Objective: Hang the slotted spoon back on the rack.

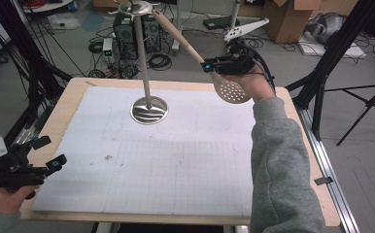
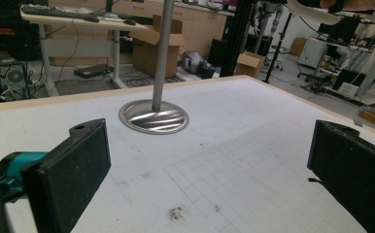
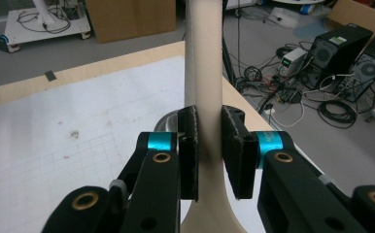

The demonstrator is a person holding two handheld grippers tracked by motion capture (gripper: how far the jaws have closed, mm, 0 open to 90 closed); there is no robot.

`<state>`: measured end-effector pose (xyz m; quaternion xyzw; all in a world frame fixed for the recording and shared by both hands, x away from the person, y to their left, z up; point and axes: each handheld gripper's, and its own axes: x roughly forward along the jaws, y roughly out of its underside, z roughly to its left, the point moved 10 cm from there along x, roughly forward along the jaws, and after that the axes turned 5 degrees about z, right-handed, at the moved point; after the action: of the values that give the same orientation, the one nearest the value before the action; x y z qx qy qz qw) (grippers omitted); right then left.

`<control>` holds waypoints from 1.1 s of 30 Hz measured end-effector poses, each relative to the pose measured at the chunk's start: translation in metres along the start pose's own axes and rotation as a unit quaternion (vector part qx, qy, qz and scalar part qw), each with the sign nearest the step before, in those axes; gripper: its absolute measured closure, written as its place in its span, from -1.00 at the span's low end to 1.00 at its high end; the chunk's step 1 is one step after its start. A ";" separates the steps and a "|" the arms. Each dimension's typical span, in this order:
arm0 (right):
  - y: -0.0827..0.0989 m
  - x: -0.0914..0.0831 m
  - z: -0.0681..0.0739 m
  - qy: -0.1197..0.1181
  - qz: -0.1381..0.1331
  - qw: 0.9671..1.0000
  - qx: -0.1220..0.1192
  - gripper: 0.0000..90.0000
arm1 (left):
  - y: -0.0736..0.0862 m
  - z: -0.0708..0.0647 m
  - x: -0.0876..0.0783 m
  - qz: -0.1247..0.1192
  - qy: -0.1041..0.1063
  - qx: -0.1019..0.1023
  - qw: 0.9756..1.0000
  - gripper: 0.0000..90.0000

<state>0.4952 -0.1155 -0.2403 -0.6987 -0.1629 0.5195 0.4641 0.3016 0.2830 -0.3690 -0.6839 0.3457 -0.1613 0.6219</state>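
Nearest the lens, the right gripper (image 3: 209, 150) had its two black jaws clamped on the cream handle of the slotted spoon (image 1: 231, 91), held aloft with its perforated bowl just below the jaws and its handle slanting up toward the metal stand (image 1: 149, 109). Well apart, the left gripper (image 1: 42, 153) hung wide open and empty over the table (image 1: 69, 97) corner, the stand ahead of it.
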 end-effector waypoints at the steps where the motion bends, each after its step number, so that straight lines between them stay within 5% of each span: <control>1: 0.001 0.001 0.000 0.001 0.001 1.000 0.002 0.73 | 0.000 0.000 0.000 0.000 0.000 0.000 1.000 -0.95; 33: 0.006 0.062 0.008 -0.010 0.016 1.000 0.006 0.73 | -0.002 0.000 -0.004 -0.003 -0.002 -0.002 1.000 -0.95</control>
<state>0.5116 -0.0704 -0.2817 -0.6933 -0.1532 0.5348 0.4581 0.2992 0.2852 -0.3665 -0.6866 0.3429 -0.1613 0.6205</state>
